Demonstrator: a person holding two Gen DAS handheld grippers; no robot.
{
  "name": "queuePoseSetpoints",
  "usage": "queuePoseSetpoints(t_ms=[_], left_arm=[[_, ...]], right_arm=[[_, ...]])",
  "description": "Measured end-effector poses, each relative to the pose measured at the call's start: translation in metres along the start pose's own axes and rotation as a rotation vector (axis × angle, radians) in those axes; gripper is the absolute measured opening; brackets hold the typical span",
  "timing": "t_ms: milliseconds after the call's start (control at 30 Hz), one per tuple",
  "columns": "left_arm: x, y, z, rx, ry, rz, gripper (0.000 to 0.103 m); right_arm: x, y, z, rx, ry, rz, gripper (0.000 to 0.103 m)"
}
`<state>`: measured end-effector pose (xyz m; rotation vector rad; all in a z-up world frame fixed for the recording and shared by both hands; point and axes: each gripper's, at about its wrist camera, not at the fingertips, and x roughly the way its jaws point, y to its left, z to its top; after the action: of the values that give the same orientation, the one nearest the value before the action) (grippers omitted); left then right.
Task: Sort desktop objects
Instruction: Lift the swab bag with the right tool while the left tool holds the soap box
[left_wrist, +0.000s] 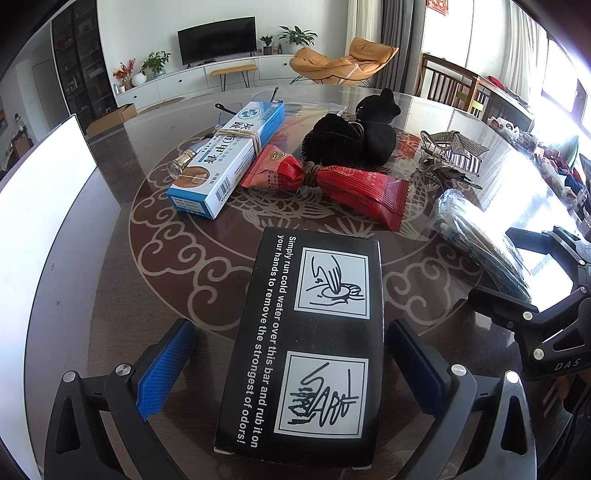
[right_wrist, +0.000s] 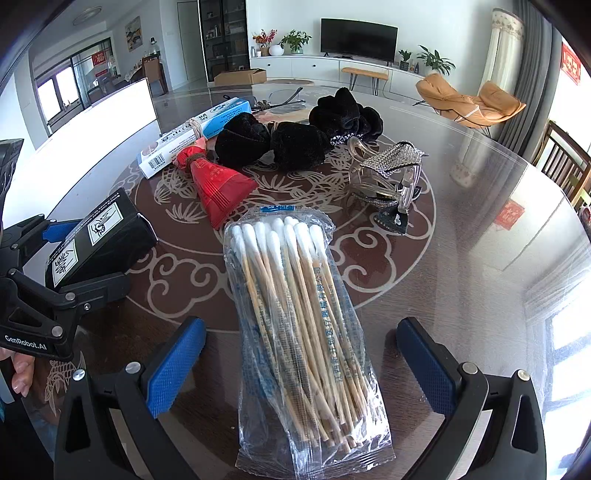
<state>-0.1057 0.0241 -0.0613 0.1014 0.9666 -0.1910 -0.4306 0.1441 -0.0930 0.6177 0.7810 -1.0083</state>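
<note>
Two claws gape: left (left_wrist: 291, 369) astride a matte black box (left_wrist: 306, 343); right (right_wrist: 301, 369) around crinkly bagged swabs (right_wrist: 299, 328).

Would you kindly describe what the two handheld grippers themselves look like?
Both match: the left gripper and right gripper have black angular frames with triangular cutouts and silver round-headed bolts. Their fingers carry blue knurled pads. The left one's body reads "GenRobot.AI"; the right one's shows "DAS".
</note>
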Motion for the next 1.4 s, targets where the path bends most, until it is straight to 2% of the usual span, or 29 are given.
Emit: queuePoseSetpoints(t_ms=[1033, 1067, 1167, 1200, 1267, 1300, 1333, 1367, 1400], left_arm=[[-0.004, 0.01, -0.003, 0.1, 0.007, -0.07, 0.103], [-0.005, 0.011, -0.003, 0.13, 0.021, -0.086, 0.103], [-0.004, 0.016, 0.007, 0.19, 0.137, -0.111, 0.103], [-0.005, 0.018, 0.01, 0.192, 0.154, -0.105, 0.103], [-0.015, 0.018, 0.016, 0.207, 0.136, -0.105, 0.103], [-0.019, 0.017, 0.018, 0.218, 0.128, -0.103, 0.1], [-0.021, 0.015, 0.02, 0.231, 0.124, -0.102, 0.086], [-0.022, 0.013, 0.022, 0.243, 0.128, -0.113, 0.068], [-0.022, 0.011, 0.023, 0.252, 0.133, -0.123, 0.058]], right_arm=[[0.0, 0.001, 0.0, -0.001, 0.002, -0.003, 0.103], [0.001, 0.002, 0.003, -0.022, 0.021, 0.014, 0.103], [0.012, -0.002, 0.021, -0.049, 0.149, 0.044, 0.103], [0.014, -0.004, 0.028, -0.035, 0.19, 0.067, 0.103], [0.02, -0.008, 0.042, -0.005, 0.266, 0.131, 0.103], [0.023, -0.008, 0.048, 0.0, 0.3, 0.141, 0.103], [0.026, -0.007, 0.052, -0.003, 0.338, 0.15, 0.102], [0.029, -0.005, 0.054, -0.015, 0.365, 0.147, 0.1], [0.029, -0.002, 0.056, -0.038, 0.377, 0.13, 0.089]])
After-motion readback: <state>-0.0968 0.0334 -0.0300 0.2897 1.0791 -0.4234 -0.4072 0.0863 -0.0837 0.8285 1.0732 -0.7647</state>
